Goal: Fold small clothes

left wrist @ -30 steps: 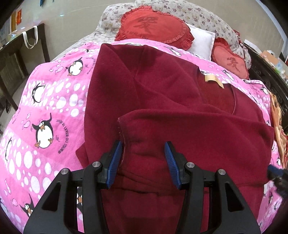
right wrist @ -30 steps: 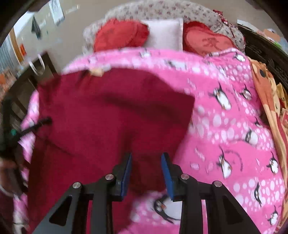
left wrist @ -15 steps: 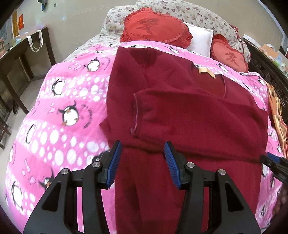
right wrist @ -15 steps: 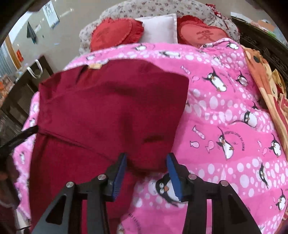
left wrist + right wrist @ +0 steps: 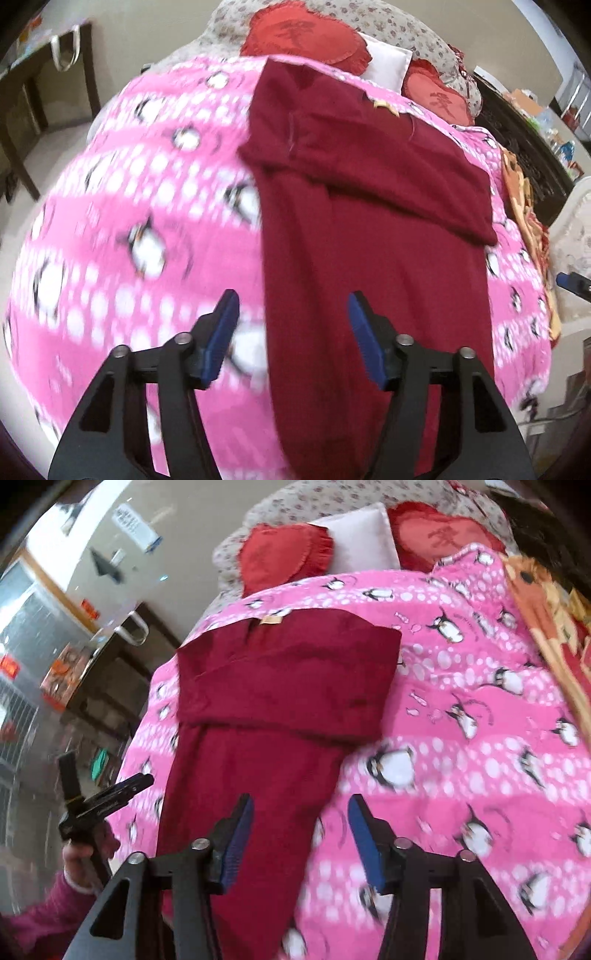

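A dark red garment [image 5: 369, 221] lies flat on a pink penguin blanket [image 5: 129, 221], with its sleeves folded across the chest and a tan label at the neck. It also shows in the right wrist view [image 5: 280, 701]. My left gripper [image 5: 291, 336] is open and empty, held above the garment's lower left edge. My right gripper [image 5: 301, 838] is open and empty, above the garment's lower right edge. The left gripper appears at the left of the right wrist view [image 5: 107, 801]; the right gripper's tip shows in the left wrist view [image 5: 572, 282].
Two red cushions [image 5: 303, 37] and a white pillow [image 5: 358, 539] lie at the head of the bed. An orange patterned cloth [image 5: 546, 602] lies at the right edge. A dark wooden table [image 5: 33, 110] stands left of the bed.
Both grippers have pulled back toward the foot of the bed and away from the folded sleeves, so more of the garment's lower part shows. Both are open wider and hold nothing.
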Tool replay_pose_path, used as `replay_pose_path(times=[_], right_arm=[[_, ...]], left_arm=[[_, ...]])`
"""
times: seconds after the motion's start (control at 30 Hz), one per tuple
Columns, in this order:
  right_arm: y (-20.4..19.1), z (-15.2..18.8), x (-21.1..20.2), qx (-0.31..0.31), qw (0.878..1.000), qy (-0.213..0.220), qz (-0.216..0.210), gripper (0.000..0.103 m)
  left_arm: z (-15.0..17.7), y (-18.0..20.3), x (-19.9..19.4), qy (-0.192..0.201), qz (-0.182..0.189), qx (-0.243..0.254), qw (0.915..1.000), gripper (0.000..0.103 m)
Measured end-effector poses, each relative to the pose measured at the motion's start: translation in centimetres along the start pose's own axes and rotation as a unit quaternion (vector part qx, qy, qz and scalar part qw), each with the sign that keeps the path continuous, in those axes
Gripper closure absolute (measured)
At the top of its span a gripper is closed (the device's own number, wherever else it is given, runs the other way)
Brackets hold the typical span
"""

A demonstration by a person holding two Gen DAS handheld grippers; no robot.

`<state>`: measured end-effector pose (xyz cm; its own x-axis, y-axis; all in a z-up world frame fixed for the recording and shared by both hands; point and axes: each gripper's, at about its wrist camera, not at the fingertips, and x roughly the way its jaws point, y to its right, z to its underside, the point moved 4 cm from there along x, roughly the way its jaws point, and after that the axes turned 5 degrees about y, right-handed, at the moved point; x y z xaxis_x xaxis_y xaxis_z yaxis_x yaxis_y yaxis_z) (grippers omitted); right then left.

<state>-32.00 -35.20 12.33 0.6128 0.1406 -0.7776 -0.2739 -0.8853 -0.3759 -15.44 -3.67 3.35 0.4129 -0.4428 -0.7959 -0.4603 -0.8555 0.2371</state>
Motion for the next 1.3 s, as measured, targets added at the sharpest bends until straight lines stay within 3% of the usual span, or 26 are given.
replay_pose_path(times=[0.07,0.2,0.37,0.47,0.57,0.63,0.7,0.8,0.87,0.93,1.03,1.1,1.17,1.23,1.3], right_arm=[[-0.6,1.3,-1.7,-0.010,1.000,-0.003,-0.003,0.032],[-1.2,5.0,-2.1,-0.028,0.999,-0.016,-0.009,0.032],[-1.7,11.1,2.9,0.011,0.998,-0.052,-0.027,0.032],[-1.9,12.8,5.5,0.031,0.998,-0.055,-0.032,0.032],[-2.3,12.9,7.2,0.036,0.998,-0.037,-0.045,0.053],[-3.3,13.0,8.4,0.018,0.998,-0.043,-0.043,0.074],[-4.3,12.9,8.8,-0.022,0.999,-0.032,-0.013,0.091],[-3.8,12.4,7.2,-0.038,0.999,-0.010,0.016,0.094],[-2.3,11.8,5.3,-0.042,0.997,0.013,0.058,0.094],[-0.7,11.5,4.9,-0.014,0.998,0.012,0.062,0.099],[1.0,11.3,4.7,0.012,0.998,0.011,0.064,0.099],[1.6,11.3,3.6,0.046,0.998,0.010,0.035,0.096],[1.3,11.6,2.9,0.059,0.998,0.011,0.009,0.086],[1.0,12.0,2.4,0.061,0.998,0.007,-0.009,0.051],[0.4,12.9,2.3,0.066,0.997,0.000,-0.025,0.049]], left_arm=[[2.0,-0.8,-0.8,-0.012,-0.001,-0.013,0.9998,0.041],[4.7,-1.4,-1.4,-0.024,-0.004,-0.017,0.9995,0.041],[6.7,-1.2,-0.9,-0.042,0.001,-0.029,0.9987,0.041],[7.0,-1.0,-0.6,-0.044,0.000,-0.027,0.9987,0.041],[6.9,-0.7,-0.5,-0.044,0.003,-0.032,0.9985,0.041],[6.8,-0.8,-0.6,-0.041,0.003,-0.034,0.9986,0.041],[6.8,-0.9,-0.8,-0.043,0.004,-0.034,0.9985,0.041],[7.0,-1.0,-1.4,-0.039,0.011,-0.033,0.9986,0.041],[7.2,-0.9,-1.6,-0.035,0.016,-0.030,0.9988,0.041],[7.6,-0.8,-1.1,-0.039,0.020,-0.030,0.9986,0.041],[8.1,-0.6,-0.3,-0.061,0.033,-0.045,0.9966,0.041],[8.6,-0.4,0.2,-0.074,0.052,-0.054,0.9945,0.041],[8.8,-0.2,0.3,-0.071,0.049,-0.050,0.9950,0.041],[8.7,0.1,0.5,-0.067,0.049,-0.042,0.9957,0.038],[8.6,0.4,0.7,-0.065,0.053,-0.041,0.9956,0.037]])
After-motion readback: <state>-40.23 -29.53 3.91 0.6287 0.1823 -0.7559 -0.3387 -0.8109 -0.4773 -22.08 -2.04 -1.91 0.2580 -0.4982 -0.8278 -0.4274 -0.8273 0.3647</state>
